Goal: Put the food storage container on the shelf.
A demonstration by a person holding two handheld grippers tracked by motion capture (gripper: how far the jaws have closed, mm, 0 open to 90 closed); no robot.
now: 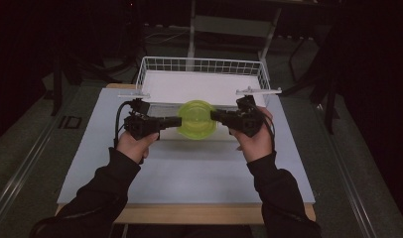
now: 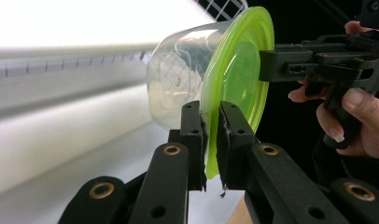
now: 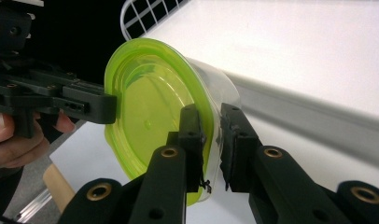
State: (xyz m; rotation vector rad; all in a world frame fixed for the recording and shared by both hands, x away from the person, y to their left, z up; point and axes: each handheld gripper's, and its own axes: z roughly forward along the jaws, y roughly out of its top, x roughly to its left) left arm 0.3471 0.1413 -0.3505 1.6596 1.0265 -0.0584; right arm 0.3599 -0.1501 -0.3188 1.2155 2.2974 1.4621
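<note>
Above the white table (image 1: 189, 168), both grippers, left (image 1: 177, 121) and right (image 1: 213, 115), pinch the rim of the lidded container (image 1: 196, 119), which may slip if either grip loosens.

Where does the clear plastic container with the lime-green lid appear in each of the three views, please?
High view: clear plastic container with the lime-green lid at centre, between both grippers.
Left gripper view: upper centre, rim pinched in the near jaws.
Right gripper view: centre-left, rim likewise pinched.
Shared landmark: white wire basket behind it.
</note>
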